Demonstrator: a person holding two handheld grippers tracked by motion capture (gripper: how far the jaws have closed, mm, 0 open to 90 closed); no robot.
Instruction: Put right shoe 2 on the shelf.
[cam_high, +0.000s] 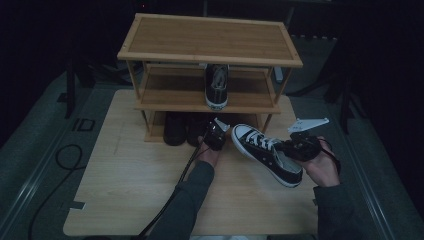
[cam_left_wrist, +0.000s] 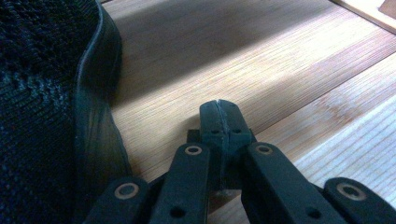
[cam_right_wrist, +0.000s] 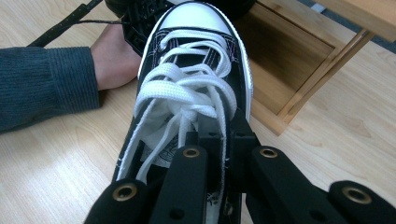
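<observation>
A dark mesh shoe (cam_left_wrist: 42, 107) lies at nine o'clock of the left gripper (cam_left_wrist: 219, 109), whose jaws are pressed together on nothing. At three o'clock, the right gripper (cam_right_wrist: 219, 126) is clamped on the collar of a black canvas sneaker with white laces (cam_high: 265, 152) — held off the pale wooden table (cam_high: 125, 190), toe toward the bamboo shoe rack (cam_high: 210, 40).

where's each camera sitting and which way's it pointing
High view: above the person's side, looking forward and down on the table and shoe rack; both forearms show.
Left gripper view: on the left gripper, jaws shut, beside a black shoe.
Right gripper view: on the right gripper, clamping the sneaker.
Shared: high and right gripper views show that sneaker.
</observation>
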